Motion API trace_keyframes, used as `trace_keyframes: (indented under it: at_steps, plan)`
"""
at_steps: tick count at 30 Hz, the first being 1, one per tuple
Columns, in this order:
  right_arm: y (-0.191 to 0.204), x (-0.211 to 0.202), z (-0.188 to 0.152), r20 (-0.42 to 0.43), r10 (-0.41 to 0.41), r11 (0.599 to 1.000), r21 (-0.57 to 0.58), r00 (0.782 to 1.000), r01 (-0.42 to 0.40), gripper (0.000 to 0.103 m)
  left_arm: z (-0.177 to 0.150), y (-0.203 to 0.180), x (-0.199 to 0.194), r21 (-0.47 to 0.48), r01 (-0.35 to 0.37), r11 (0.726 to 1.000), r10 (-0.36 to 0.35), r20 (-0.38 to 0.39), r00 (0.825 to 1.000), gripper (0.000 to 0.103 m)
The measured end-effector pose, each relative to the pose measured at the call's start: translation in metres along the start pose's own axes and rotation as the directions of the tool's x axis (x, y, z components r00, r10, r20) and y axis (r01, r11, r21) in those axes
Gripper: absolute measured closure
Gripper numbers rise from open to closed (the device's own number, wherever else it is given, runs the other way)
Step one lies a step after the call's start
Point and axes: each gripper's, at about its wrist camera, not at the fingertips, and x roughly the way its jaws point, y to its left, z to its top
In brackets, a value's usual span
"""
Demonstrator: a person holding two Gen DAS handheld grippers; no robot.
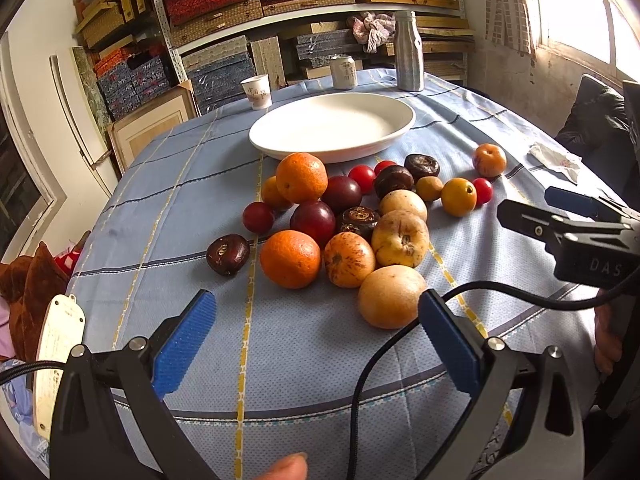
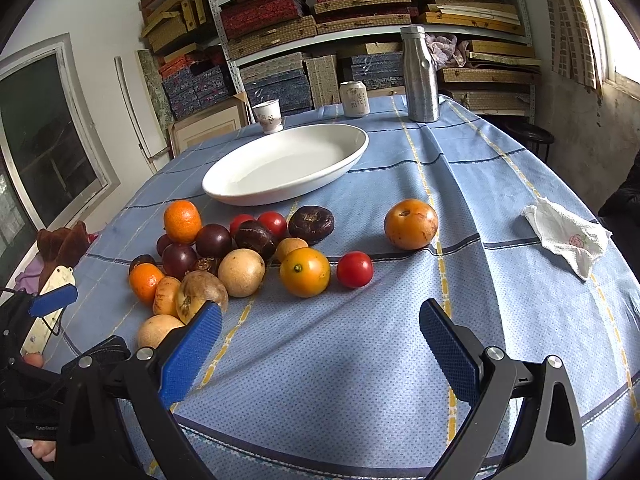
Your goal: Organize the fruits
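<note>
Several fruits lie in a heap (image 1: 344,216) on the blue checked tablecloth: oranges, dark plums, red tomatoes, yellow pears. The same heap shows in the right wrist view (image 2: 224,260). An empty white oval dish (image 1: 332,126) stands behind the heap, also in the right wrist view (image 2: 286,164). One orange-brown fruit (image 2: 411,224) lies apart to the right. My left gripper (image 1: 316,332) is open and empty, low over the cloth in front of the heap. My right gripper (image 2: 320,340) is open and empty, in front of the heap's right side; it also shows in the left wrist view (image 1: 560,216).
A paper cup (image 1: 257,92), a drink can (image 1: 344,71) and a metal bottle (image 1: 409,52) stand behind the dish. A crumpled white napkin (image 2: 568,236) lies at the right. Shelves of boxes fill the back wall. The table's front edge is close below both grippers.
</note>
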Motion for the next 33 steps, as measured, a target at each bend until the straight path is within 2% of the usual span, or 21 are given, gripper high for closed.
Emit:
trace_keyframes:
  at_steps: [17,21,25,33]
  plan:
    - [0.0,-0.002,0.005,-0.014,0.032,0.999,-0.027,0.999,-0.032,0.003,0.002,0.015,0.001,-0.05,-0.022,0.999,0.022,-0.006,1.0,0.004]
    - [0.014,-0.009,0.001,0.003,0.069,0.991,-0.111,0.998,-0.069,0.003,0.002,0.02,0.0,-0.064,-0.029,0.998,0.029,-0.004,1.0,0.004]
    - [0.029,-0.014,-0.003,0.014,0.056,0.98,-0.194,0.998,-0.052,0.003,0.001,0.024,0.001,-0.075,-0.04,0.996,0.04,-0.007,0.999,0.004]
    - [0.026,-0.013,-0.002,0.001,0.059,0.982,-0.18,0.998,-0.058,0.003,0.0,0.024,0.002,-0.078,-0.039,0.996,0.038,-0.011,0.999,0.004]
